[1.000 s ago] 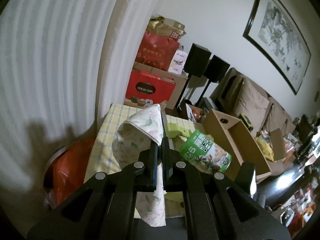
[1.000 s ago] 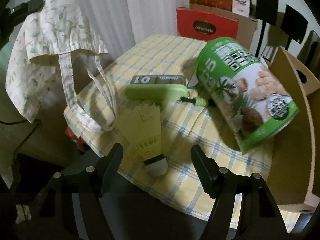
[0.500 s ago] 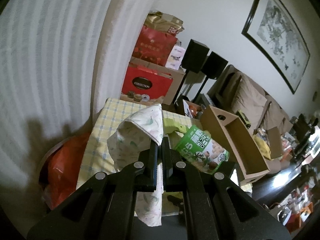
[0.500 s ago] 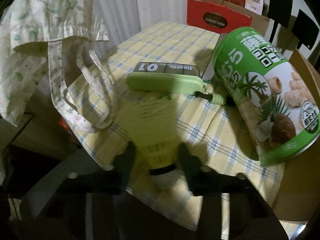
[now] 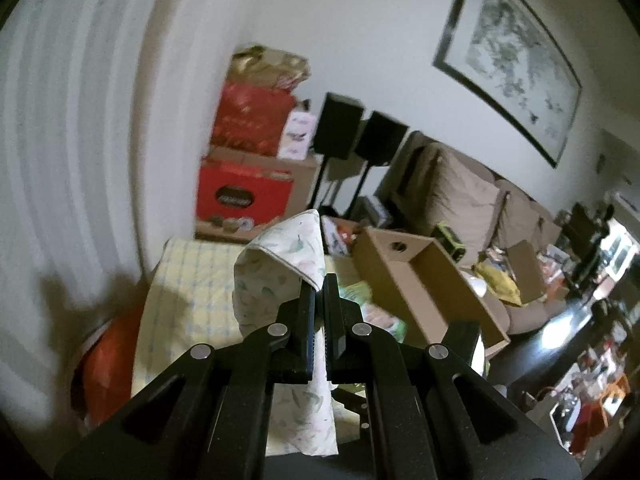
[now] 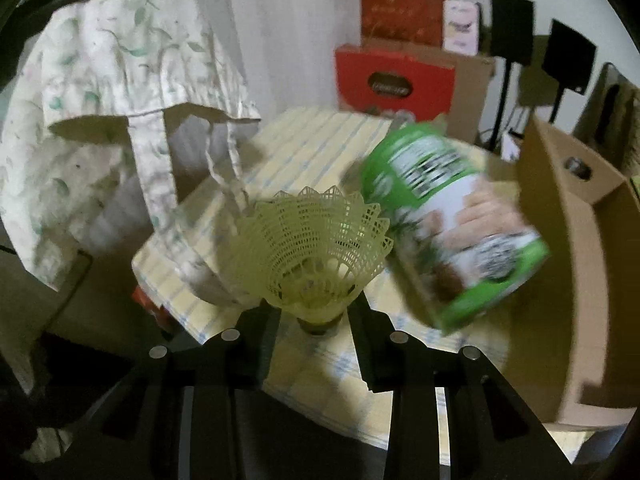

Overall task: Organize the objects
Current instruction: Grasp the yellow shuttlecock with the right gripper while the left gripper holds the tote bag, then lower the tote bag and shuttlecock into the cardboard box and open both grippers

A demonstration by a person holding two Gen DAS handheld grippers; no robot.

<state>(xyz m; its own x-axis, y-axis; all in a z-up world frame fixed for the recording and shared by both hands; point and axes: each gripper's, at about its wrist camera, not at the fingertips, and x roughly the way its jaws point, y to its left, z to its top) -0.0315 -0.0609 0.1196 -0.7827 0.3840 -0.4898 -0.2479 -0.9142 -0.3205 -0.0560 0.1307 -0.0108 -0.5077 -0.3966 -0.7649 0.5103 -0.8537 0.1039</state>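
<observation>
right wrist view: the right gripper (image 6: 316,312) has its jaws drawn in on the base of a yellow mesh shuttlecock (image 6: 316,256), just above its cork tip. they have just been closing, with the shuttlecock between them, and now pinch it. the shuttlecock is clear of the yellow checked tablecloth (image 6: 320,140) and sits in front of the camera. its long axis runs along the fingers, cork end toward the gripper and open skirt flaring away and upward, so the viewer looks partly into the cone. just to its right a green snack can (image 6: 452,224) lies on its side on the cloth, and beyond that stands an open cardboard box (image 6: 580,240). at upper left a leaf-print cloth bag (image 6: 120,92) hangs in the air, mouth sagging, straps trailing down to the table.

left wrist view: the left gripper (image 5: 319,292) is fully closed on an edge of that bag (image 5: 280,268), holding it aloft above the table.

the step in hand looks like packing: the shuttlecock is picked up while the bag is held. the next move probably calls for carrying the shuttlecock over to the bag's mouth and lowering it in cork first or sideways. the mouth looks slack and narrow, so the skirt may catch on the rim.
</observation>
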